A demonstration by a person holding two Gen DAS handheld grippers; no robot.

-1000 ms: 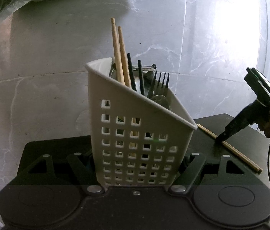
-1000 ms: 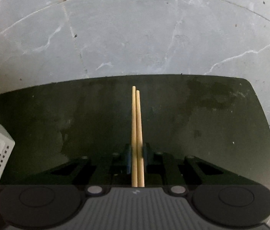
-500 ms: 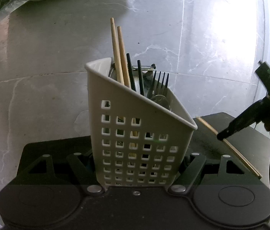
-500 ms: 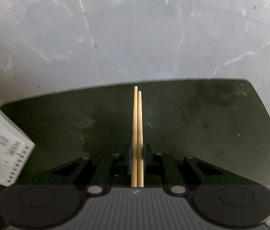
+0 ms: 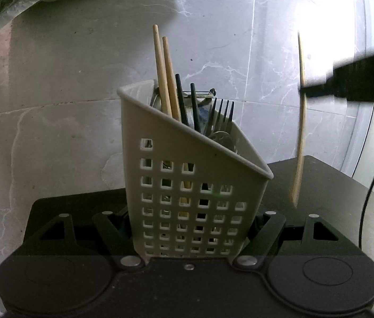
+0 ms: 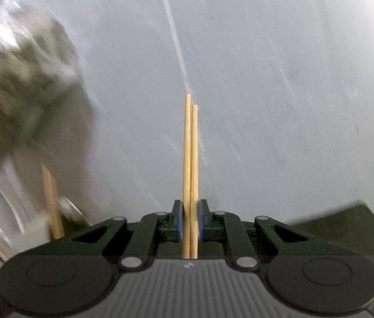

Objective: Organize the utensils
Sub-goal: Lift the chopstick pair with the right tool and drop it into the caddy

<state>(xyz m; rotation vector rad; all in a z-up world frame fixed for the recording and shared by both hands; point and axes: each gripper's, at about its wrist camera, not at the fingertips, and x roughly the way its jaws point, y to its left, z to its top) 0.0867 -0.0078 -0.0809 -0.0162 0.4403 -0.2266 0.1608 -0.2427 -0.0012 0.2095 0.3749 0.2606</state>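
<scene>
Lifted clear of the black worktop point(image 5: 327, 175), the pair of wooden chopsticks point(image 6: 190, 175) that lay flat a second ago now stands nearly upright in the air to the right of the white caddy point(image 5: 187, 185), which has not shifted.

On the left, the left tongs point(image 5: 190, 228) are clamped on the base of the caddy, one finger on each side, holding it steady on the worktop. The caddy already holds two wooden chopsticks point(image 5: 164, 71), two black chopsticks point(image 5: 187, 100), a black fork point(image 5: 222, 116) and what looks like a spoon bowl. So most of the sorting seems done.

On the right, the right tongs point(image 6: 190, 220) are closed on the lifted pair, the blue pads point(image 6: 177, 221) pressing the sticks side by side, tips pointing away from the camera. What is left, by my judgement, is to carry this pair over the rim and drop it in with the other wooden ones.

Much is hard to read. The right tongs show only as a dark blur in the left view, and the lifted sticks are streaked there. In the right view the left edge is smeared, so the caddy and its contents are barely legible. Whether more utensils wait outside both views cannot be told.
</scene>
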